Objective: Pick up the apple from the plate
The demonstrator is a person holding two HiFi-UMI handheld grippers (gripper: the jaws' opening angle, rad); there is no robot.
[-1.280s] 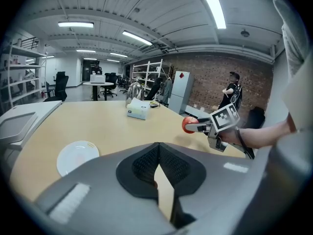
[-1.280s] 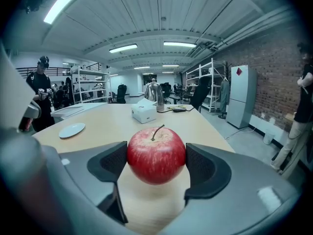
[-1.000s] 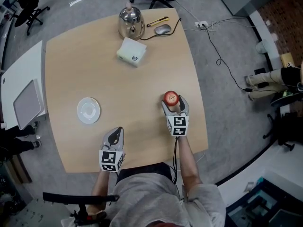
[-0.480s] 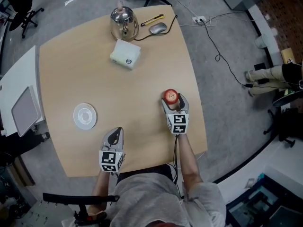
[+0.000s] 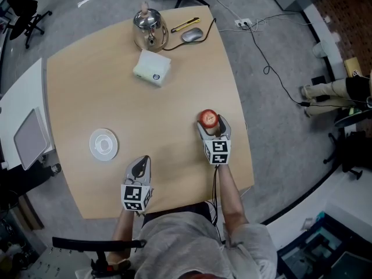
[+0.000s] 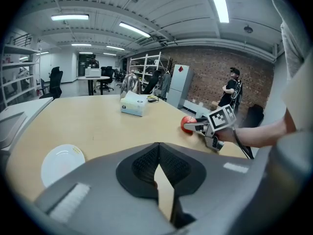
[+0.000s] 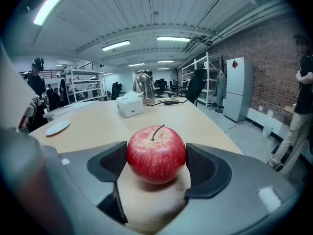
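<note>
White round plate [image 5: 104,143] on the left part of the light wooden table [image 5: 87,74]. Left gripper [image 5: 139,164] near the plate, to its right, by the table's near edge, jaws pressed together tip to tip. Red apple [image 5: 208,118] off the plate, well apart from it near the right edge, gripped between the 2 jaws of the right gripper [image 5: 211,127], pads touching both sides.

Shirt: we see a grey short-sleeved T-shirt [image 5: 192,243].
Grippers: we note grey shells on the left gripper [image 5: 139,168] and right gripper [image 5: 210,125], with black textured pads [image 7: 108,163].
Markers: white marker cubes [image 5: 134,197] with black squares.
Cable: we trace a thin dark cable [image 5: 215,186] along the right forearm.
</note>
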